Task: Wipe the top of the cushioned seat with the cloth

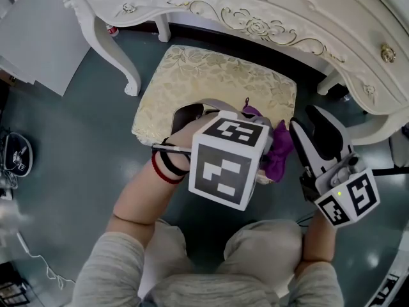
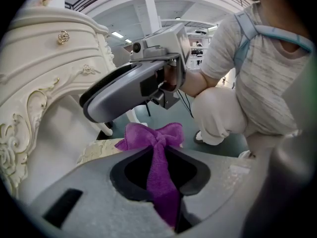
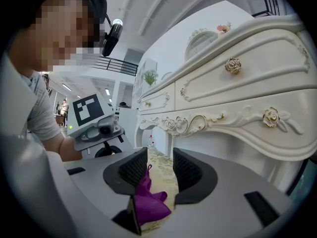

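The cushioned seat [image 1: 211, 82] has a pale gold floral top and stands in front of me, partly under the dressing table. My left gripper [image 1: 262, 165] is over the seat's near right part and is shut on a purple cloth [image 1: 280, 147]. In the left gripper view the cloth [image 2: 158, 138] runs out between the left gripper's [image 2: 161, 155] jaws and fans over the seat [image 2: 99, 150]. My right gripper [image 1: 310, 123] hovers at the seat's right edge. In its own view the right gripper [image 3: 159, 170] has its jaws apart, and the cloth [image 3: 148, 202] lies low near their root on the seat [image 3: 166, 177].
An ornate white dressing table [image 1: 255, 11] with gold trim overhangs the seat's far side, and its curved leg [image 1: 124, 69] stands at the seat's left. A white panel [image 1: 38, 37] and dark gear with cables [image 1: 16, 152] lie on the floor to the left.
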A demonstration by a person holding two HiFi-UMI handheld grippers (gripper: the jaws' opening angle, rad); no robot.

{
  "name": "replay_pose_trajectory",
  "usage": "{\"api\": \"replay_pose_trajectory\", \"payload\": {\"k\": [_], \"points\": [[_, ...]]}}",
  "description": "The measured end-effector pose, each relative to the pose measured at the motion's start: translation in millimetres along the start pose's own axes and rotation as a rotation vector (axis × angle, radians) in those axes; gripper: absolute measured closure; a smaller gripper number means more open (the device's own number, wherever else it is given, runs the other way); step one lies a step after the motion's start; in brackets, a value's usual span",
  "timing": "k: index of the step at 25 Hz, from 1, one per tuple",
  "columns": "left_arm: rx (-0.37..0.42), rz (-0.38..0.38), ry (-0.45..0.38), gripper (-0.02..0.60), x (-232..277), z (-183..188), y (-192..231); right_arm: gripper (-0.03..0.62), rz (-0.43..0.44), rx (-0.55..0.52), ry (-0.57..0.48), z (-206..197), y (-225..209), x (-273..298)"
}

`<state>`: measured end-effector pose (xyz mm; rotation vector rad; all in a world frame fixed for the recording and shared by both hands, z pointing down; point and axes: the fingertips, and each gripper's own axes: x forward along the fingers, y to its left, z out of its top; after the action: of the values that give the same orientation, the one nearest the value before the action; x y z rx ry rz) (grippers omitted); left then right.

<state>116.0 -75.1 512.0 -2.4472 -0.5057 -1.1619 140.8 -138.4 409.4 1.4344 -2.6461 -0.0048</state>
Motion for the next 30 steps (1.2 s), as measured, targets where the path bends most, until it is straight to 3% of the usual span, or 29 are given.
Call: {"api": "replay_pose_trajectory", "payload": {"k": [13, 20, 30], "points": [[0.094, 0.023, -0.042, 0.506, 30, 40, -2, 0.433, -0.028, 0.003, -0.014, 3, -6, -3], [0.144, 0.067, -0.076, 0.508, 40, 57, 0, 0.439, -0.085, 0.017, -0.064, 14, -20, -14], [0.043, 0.241, -0.12, 0.508, -1, 32, 43, 0.439, -0.097, 0.04, -0.101, 17, -24, -15]]}}
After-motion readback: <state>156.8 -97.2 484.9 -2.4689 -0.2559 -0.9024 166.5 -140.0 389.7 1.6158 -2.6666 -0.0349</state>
